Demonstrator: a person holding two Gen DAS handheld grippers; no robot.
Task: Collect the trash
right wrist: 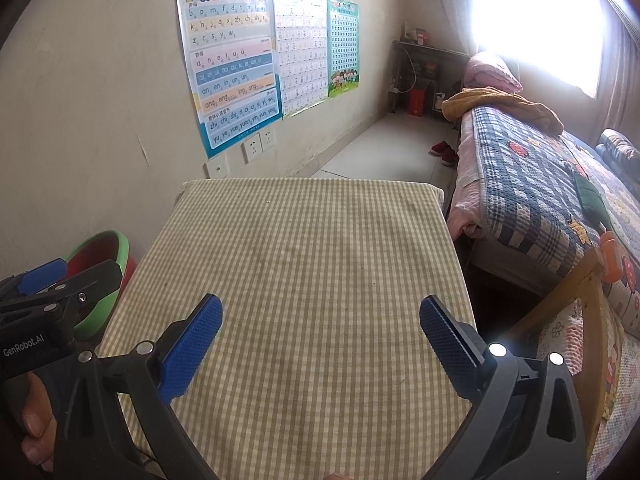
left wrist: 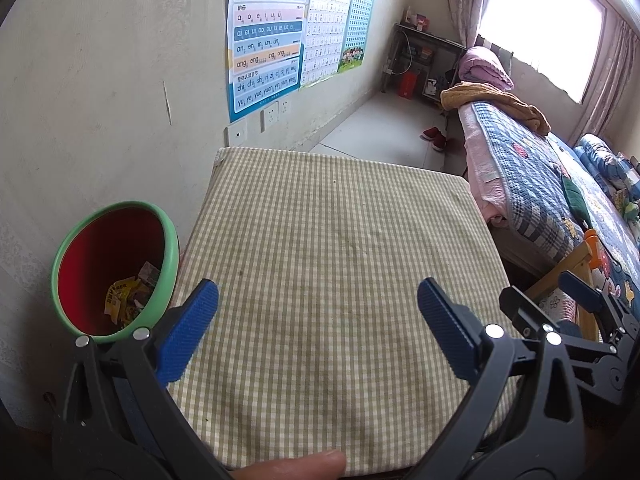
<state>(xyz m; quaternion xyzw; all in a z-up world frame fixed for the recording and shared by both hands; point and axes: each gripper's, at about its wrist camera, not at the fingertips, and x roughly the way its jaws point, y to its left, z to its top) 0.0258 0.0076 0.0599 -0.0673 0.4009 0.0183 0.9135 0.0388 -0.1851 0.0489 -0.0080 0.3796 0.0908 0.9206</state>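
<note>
1. Left hand-held gripper (left wrist: 318,330): jaws spread apart, holding nothing, above the worktop (left wrist: 340,240).
2. Right hand-held gripper (right wrist: 320,340): jaws likewise apart and unloaded.
3. Trash: crumpled yellow wrappers (left wrist: 126,294) lie at the bottom of the green-rimmed, red-lined bin (left wrist: 168,248) beside the worktop, against the wall.
4. Handling judgement: wrappers appear light, thin and crinkly; pinch a raised fold.
5. Worktop cover: soft checked cloth, no litter seen.

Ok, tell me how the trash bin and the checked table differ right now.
The trash bin is round, green-rimmed and red inside; the table is flat, square-cornered and covered in a beige checked cloth. The trash bin holds crumpled wrappers; the table shows no trash on top. Both stand against the same wall.
</note>
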